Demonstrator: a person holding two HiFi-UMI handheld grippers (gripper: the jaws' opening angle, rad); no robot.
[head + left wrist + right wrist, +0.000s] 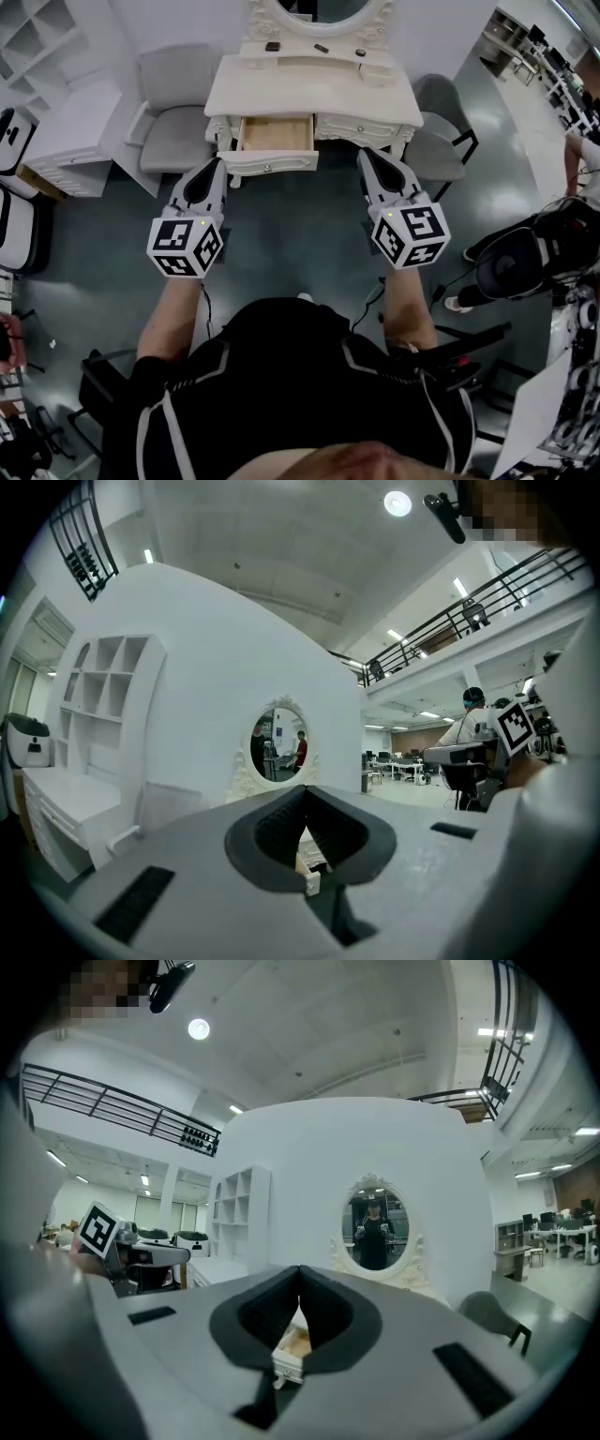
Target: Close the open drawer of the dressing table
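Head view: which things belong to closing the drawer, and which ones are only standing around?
For the job: open drawer, dressing table, left gripper, right gripper, both shut and empty.
Only around: left grey chair, right grey chair, mirror, small dark items on the tabletop.

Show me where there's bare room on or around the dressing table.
Bare: the dressing table top between the raised shelf and front edge, inside the open drawer, and the floor between the left gripper and right gripper. Crowded: the raised shelf, with small dark items.
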